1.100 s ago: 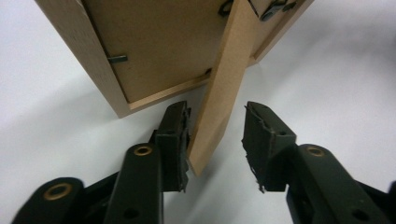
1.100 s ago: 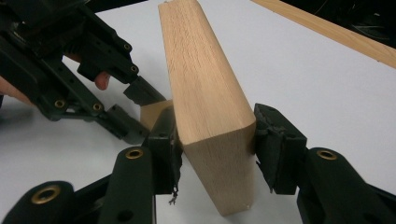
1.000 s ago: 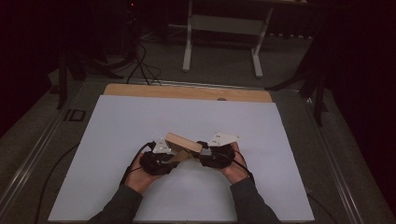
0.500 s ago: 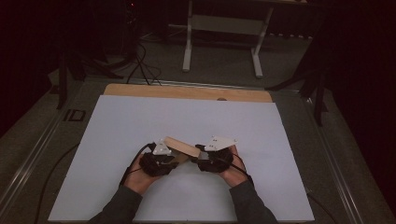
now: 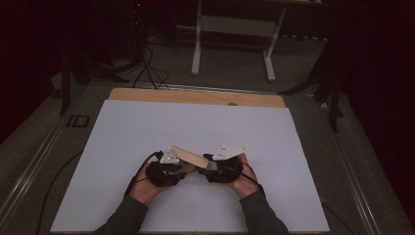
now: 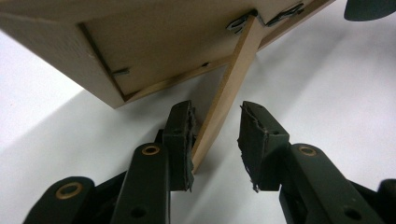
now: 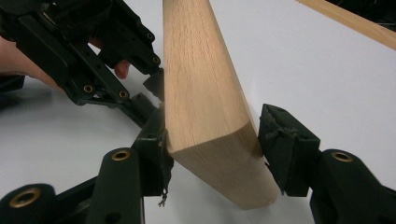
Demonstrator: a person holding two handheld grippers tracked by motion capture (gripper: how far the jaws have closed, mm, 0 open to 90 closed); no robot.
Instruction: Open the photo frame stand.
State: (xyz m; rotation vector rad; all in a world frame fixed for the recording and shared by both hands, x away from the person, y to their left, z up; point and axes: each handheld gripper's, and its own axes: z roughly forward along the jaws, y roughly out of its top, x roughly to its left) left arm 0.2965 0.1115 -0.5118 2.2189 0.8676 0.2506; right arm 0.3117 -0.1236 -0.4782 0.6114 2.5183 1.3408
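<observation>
Honestly the sketchy bit is the left gripper (image 6: 215, 133): its jaws are apart with the thin back stand (image 6: 224, 100) between them, unclamped, so if the right gripper (image 7: 212, 149), pinching the wooden frame (image 7: 201, 93), tilts, the stand could slip out.

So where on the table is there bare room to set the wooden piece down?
The white sheet is bare between the grippers and the wooden strip at the far edge, and on both sides. It is crowded near the front middle, where the left gripper and right gripper meet at the wooden frame.
</observation>
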